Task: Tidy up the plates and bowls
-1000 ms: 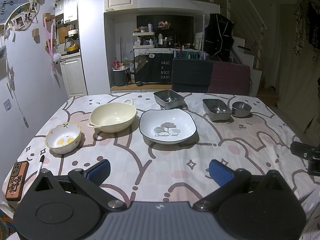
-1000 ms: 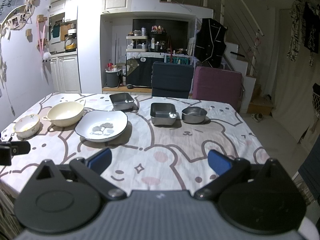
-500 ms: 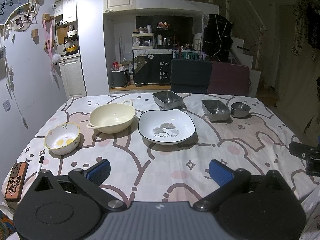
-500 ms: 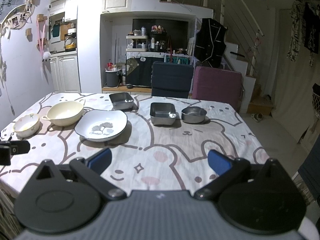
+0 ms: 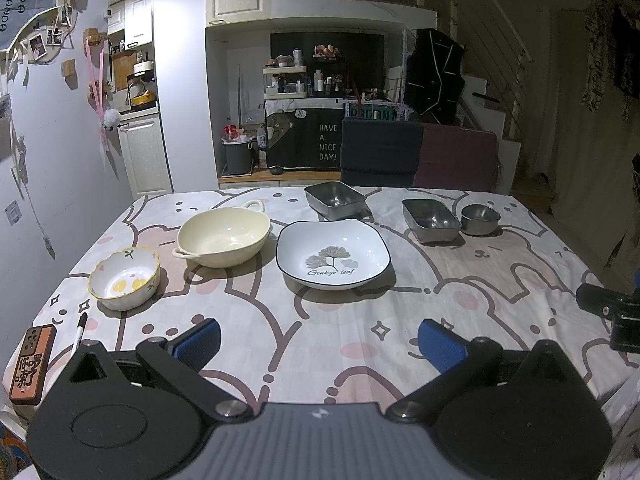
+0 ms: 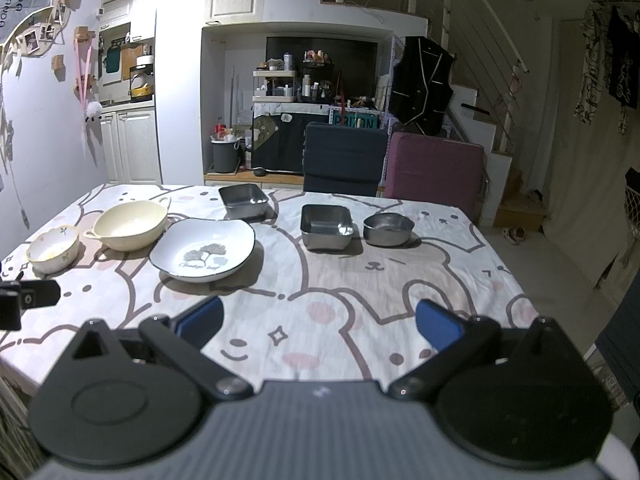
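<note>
Judging from the layout, nothing sorted yet: all six dishes sitting singly on the desk [image 5: 500,280], none stacked or nested. Nearest the left edge, a small flowered bowl [image 5: 124,278]; just beside it, a cream two-handled bowl [image 5: 222,236]; next along, a white square plate [image 5: 333,254] with a leaf print, close to the cream bowl but apart from it. Behind the plate, a square steel tray [image 5: 335,199]; further right, a second steel tray [image 5: 431,220] with a round steel bowl [image 5: 480,219] just beside it, possibly touching, hard to tell. Left tool [image 5: 319,344] hovering low over the near edge of the desk, blue pads spread wide, gripping nothing. Right tool [image 6: 318,326] likewise wide and empty, hanging over the near right part of the cloth, well short of the steel pieces. Off to the far left, a marker pen [image 5: 79,330] and a small wooden block [image 5: 30,364], no part of the job. Whole task apparently ahead: gathering like with like, probably ceramic with ceramic and steel with steel, smaller pieces set into larger. No first pick evident from either tool's aim.
</note>
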The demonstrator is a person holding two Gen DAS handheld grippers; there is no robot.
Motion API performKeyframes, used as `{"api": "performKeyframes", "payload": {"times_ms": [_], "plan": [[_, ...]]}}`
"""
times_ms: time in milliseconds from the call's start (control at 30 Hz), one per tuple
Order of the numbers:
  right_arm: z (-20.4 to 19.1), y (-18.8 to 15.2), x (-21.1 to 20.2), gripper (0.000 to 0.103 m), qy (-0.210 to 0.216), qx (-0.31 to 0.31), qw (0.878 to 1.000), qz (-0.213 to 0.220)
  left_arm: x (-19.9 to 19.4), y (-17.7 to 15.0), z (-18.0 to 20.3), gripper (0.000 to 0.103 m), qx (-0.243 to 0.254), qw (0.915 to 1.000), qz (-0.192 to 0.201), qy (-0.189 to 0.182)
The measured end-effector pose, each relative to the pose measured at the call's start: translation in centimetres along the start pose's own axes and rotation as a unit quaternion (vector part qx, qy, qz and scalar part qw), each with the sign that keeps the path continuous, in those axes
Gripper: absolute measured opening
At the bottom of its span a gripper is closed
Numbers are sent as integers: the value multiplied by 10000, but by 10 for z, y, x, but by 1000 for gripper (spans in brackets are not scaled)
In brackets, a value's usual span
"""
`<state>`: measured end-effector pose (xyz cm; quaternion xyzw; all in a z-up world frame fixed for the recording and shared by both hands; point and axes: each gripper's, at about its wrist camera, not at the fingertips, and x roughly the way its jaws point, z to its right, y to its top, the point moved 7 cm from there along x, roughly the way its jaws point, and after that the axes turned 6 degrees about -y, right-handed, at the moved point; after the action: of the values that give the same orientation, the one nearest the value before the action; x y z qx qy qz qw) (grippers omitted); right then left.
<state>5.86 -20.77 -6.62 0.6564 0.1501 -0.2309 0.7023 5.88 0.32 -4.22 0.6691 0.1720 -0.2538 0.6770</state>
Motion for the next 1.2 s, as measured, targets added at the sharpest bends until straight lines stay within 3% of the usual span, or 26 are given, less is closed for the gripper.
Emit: {"api": "performKeyframes", "payload": {"times_ms": [633,1200], "plan": [[3,-1,8,103,-33,-40,10000,-55,10,2,3,103,-16,9999,-102,8],[-7,38,65,103,118,-79,9996,-251,81,53,-9,103,-204,9991,-353,80]]}}
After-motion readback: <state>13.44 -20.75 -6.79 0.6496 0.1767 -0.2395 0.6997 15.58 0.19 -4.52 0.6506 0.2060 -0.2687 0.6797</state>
